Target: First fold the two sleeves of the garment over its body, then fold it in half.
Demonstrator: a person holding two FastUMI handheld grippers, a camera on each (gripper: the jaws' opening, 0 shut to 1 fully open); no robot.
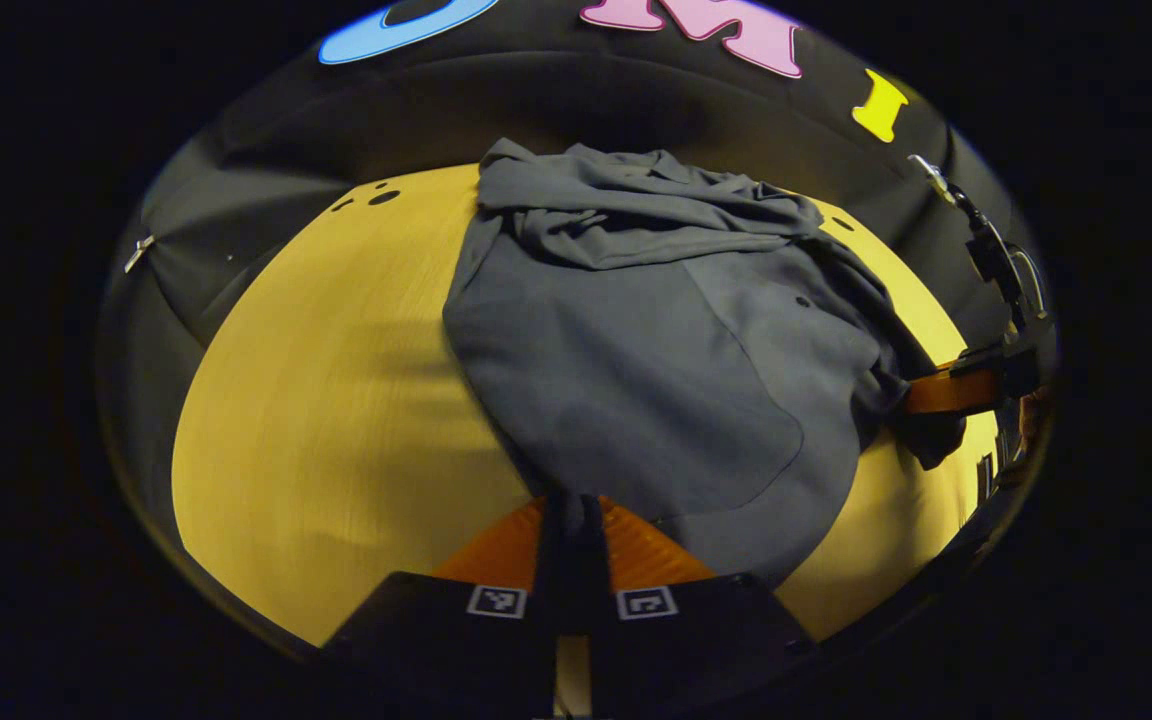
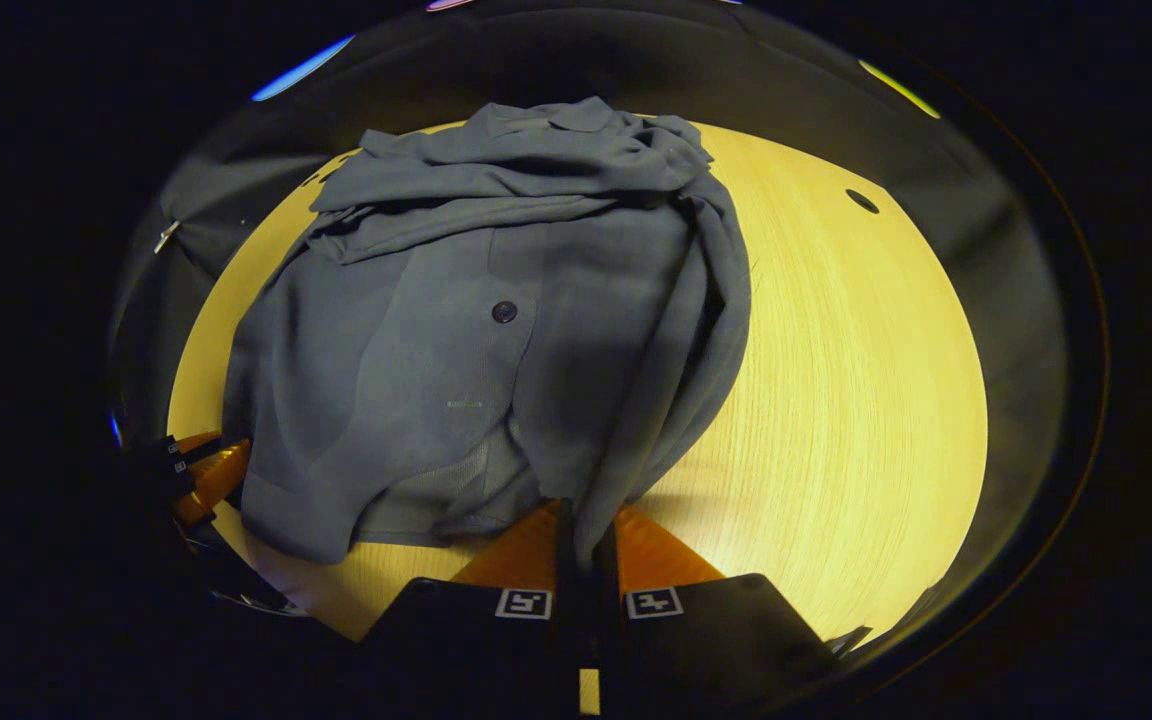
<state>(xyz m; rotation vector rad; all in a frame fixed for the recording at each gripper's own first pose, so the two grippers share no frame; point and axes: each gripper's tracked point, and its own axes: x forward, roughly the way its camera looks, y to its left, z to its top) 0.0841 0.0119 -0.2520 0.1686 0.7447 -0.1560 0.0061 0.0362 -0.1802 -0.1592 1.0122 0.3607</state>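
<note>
A grey buttoned garment lies rumpled on the yellow wooden table, its collar end bunched at the far side with folds of cloth lying across it. In the left gripper view my left gripper is shut on the garment's near edge. At the right edge of that view the right gripper pinches the cloth's side. In the right gripper view the garment shows a dark button, and a hanging fold runs down into my right gripper, shut on it. The left gripper sits low at the cloth's left corner.
The table has bare wood to the garment's right in the right gripper view and to its left in the left gripper view. Small dark holes mark its far edge. Black cloth walls surround it, with a metal clip on the left wall.
</note>
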